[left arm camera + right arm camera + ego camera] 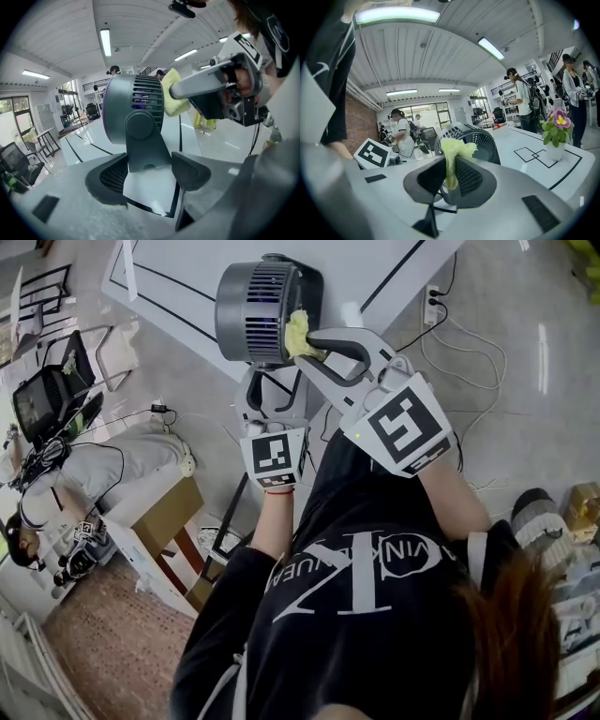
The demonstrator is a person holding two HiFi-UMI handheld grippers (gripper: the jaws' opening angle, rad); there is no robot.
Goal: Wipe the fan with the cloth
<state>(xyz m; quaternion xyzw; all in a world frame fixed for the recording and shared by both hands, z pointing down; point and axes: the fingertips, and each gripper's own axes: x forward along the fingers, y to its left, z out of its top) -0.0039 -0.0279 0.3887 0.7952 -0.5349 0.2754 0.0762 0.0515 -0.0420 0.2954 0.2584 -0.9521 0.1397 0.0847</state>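
One fan [234, 307]; one yellow cloth [298, 334] pinched in right gripper [311, 348] fingers against grille [267, 310]; left gripper [274, 382] fingers clamp stand [142, 140].

**Fig. Placement of the fan, the cloth and the two grippers on the table.**
The fan [262, 310] stands on the table [375, 268]. The left gripper [272, 395] lies at the fan's near side, with the fan's stand between its jaws and touching both. The right gripper [307, 345] lies to the fan's right. The cloth [298, 334] is pinched between its jaws and touches the fan's housing. A potted plant [556, 136] stands on the same table, well apart from the fan.
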